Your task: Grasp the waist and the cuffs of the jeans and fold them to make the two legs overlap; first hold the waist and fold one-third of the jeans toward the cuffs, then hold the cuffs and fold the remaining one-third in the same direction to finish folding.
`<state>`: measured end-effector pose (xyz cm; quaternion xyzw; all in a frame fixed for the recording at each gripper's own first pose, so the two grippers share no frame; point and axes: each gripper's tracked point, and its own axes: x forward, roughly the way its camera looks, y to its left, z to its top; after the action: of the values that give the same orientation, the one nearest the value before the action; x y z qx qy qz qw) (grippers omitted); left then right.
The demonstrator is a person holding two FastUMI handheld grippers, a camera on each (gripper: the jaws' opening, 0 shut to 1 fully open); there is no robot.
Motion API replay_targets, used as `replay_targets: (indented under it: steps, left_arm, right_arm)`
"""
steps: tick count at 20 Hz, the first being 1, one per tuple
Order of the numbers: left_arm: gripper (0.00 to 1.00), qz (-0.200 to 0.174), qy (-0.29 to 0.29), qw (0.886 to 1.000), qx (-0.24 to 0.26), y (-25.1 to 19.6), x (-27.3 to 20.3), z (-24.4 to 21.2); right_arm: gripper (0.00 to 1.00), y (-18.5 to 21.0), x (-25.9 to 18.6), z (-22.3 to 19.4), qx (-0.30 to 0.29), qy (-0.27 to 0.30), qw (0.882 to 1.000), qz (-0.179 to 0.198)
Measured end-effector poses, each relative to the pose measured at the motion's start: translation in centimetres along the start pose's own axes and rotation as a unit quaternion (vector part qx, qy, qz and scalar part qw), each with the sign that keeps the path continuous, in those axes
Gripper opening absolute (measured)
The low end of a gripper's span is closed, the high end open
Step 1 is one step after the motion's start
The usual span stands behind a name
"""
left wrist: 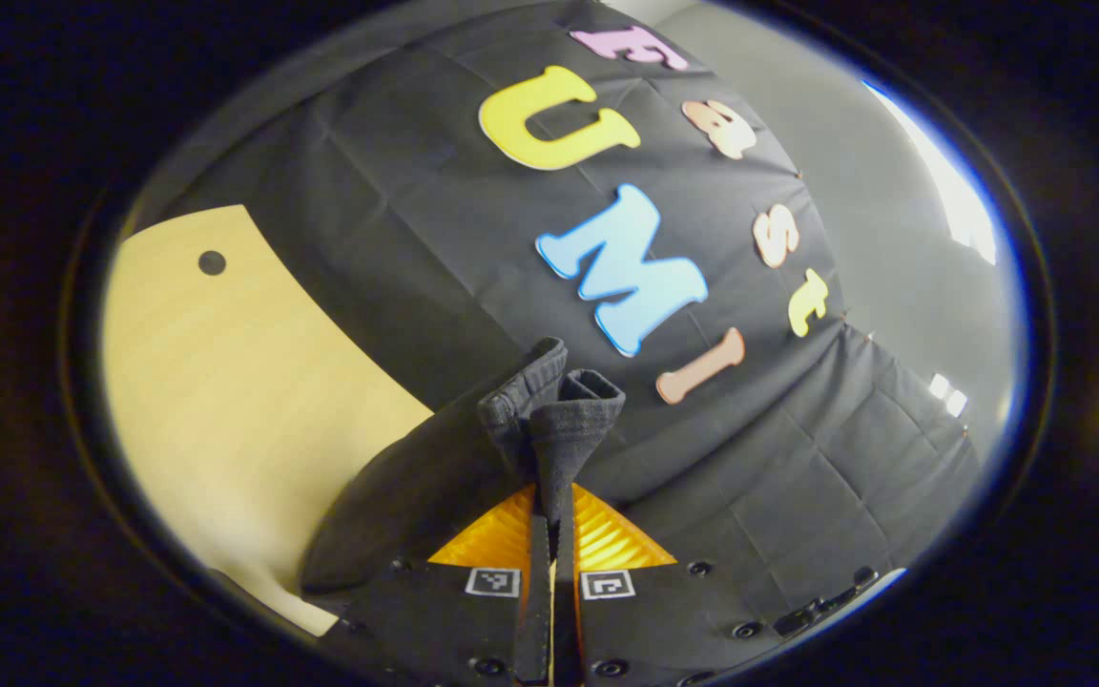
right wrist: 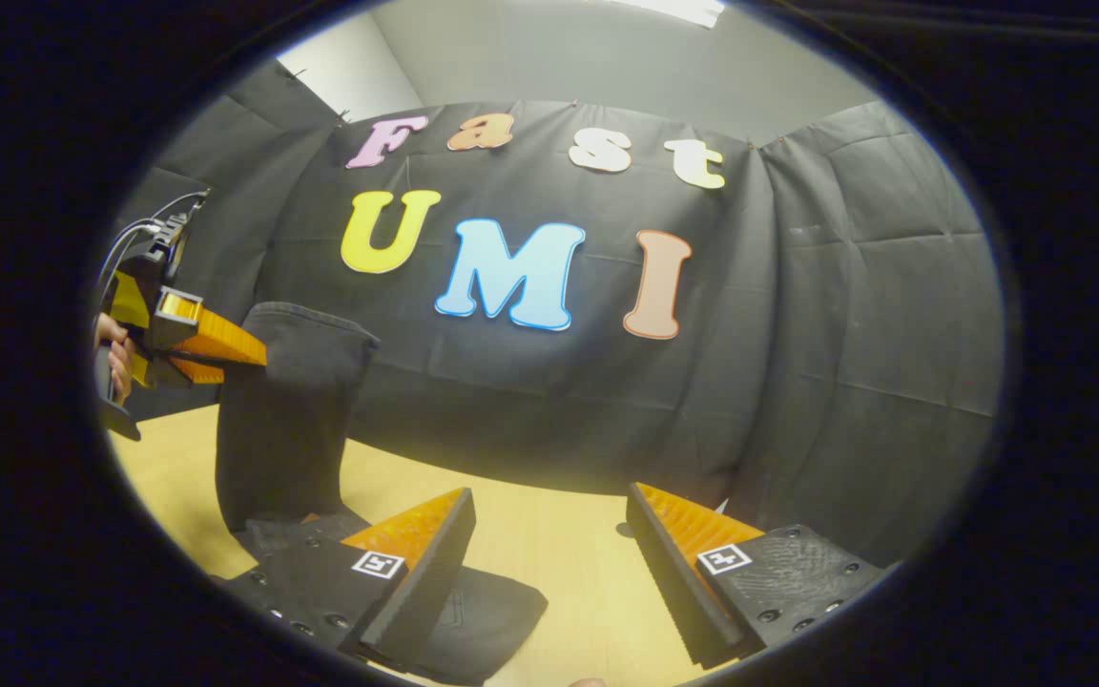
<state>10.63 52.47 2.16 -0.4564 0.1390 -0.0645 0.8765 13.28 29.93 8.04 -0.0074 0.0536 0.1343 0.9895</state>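
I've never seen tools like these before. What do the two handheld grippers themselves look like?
Each gripper has two wedge-shaped, ribbed fingers on black plates studded with screws, and each plate carries a small black-and-white square marker. This shows on the left gripper and the right gripper. In the right gripper view, thin cables loop from the top of the left gripper's boxy body, gripped by a hand.

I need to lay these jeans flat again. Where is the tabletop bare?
Bare wood lies ahead of the right hand-held gripper, between its fingers and up to the booth wall. The table's left part is crowded: jeans hang from the left hand-held gripper and pile below.
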Motion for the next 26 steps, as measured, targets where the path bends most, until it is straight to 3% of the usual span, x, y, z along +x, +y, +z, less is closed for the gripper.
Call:
replay_targets:
  steps: [4,9,15,18,20,21,22,23,25,26]
  left_arm:
    - [0.09,0.003,0.086,0.994,0.062,-2.7,1.9,-9.5]
    - [0.10,0.021,0.201,0.974,0.107,-1.1,2.0,-23.0]
    - [0.09,0.057,0.259,0.954,0.138,1.7,1.7,-29.9]
    - [0.11,0.076,0.255,0.953,0.143,2.0,1.7,-31.2]
    - [0.21,0.072,0.243,0.957,0.137,1.2,1.6,-31.3]
    - [0.38,0.073,0.237,0.959,0.141,0.9,1.5,-31.2]
    - [0.44,0.071,0.230,0.960,0.144,0.3,1.4,-31.3]
    - [0.56,0.067,0.222,0.962,0.147,-0.5,1.1,-31.3]
    - [0.96,0.055,0.210,0.964,0.155,-2.7,0.5,-31.1]
    - [0.96,0.053,0.204,0.964,0.161,-3.5,0.1,-30.8]
  right_arm:
    - [0.95,-1.1,-0.5,-1.1,0.010,0.006,1.000,0.002]
    - [0.95,-1.8,-0.7,-2.5,0.027,0.022,0.999,0.007]
    - [0.95,-2.7,-1.2,-3.7,0.029,0.027,0.999,0.013]
    - [0.95,-3.5,-1.5,-4.2,0.032,0.031,0.999,0.018]
    - [0.95,-4.2,-1.7,-4.4,0.031,0.030,0.999,0.022]
    - [0.95,-4.6,-1.8,-4.4,0.030,0.029,0.999,0.023]
    - [0.95,-5.0,-1.9,-4.4,0.030,0.028,0.999,0.023]
    - [0.95,-5.3,-2.1,-4.4,0.030,0.027,0.999,0.023]
    - [0.95,-5.8,-2.4,-4.2,0.032,0.024,0.999,0.022]
    - [0.95,-6.0,-2.5,-3.9,0.033,0.021,0.999,0.020]
